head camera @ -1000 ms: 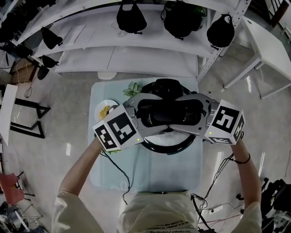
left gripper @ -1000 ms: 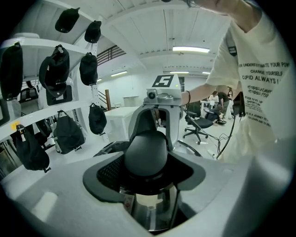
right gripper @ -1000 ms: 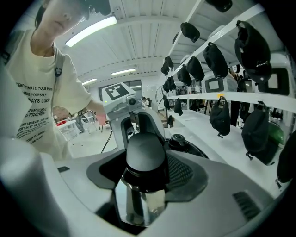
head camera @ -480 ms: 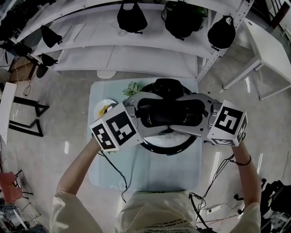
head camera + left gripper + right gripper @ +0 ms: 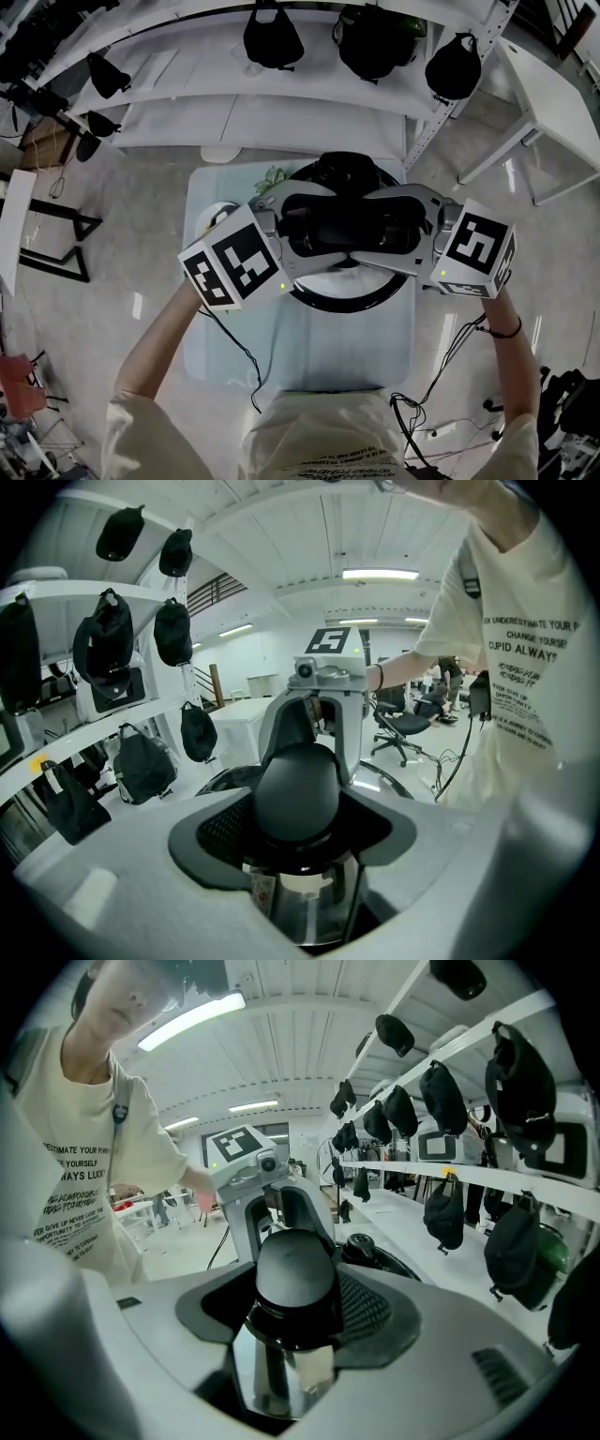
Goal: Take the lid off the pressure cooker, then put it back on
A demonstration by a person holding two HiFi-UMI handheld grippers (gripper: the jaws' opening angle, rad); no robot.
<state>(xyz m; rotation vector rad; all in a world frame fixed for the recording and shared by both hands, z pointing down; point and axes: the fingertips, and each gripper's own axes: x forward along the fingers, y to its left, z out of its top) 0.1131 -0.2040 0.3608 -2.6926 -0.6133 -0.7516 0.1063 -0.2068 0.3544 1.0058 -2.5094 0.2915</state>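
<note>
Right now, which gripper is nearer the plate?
Left. The left gripper overlaps the plate in the head view; the right gripper is on the cooker side away from it.

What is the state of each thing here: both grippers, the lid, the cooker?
left gripper: jaws closed on one end of the handle of the lid.
right gripper: jaws closed on the other end.
lid: held between both grippers, over the cooker; lifted clear or not, I cannot tell.
cooker: upright on the table, black rim showing.
</note>
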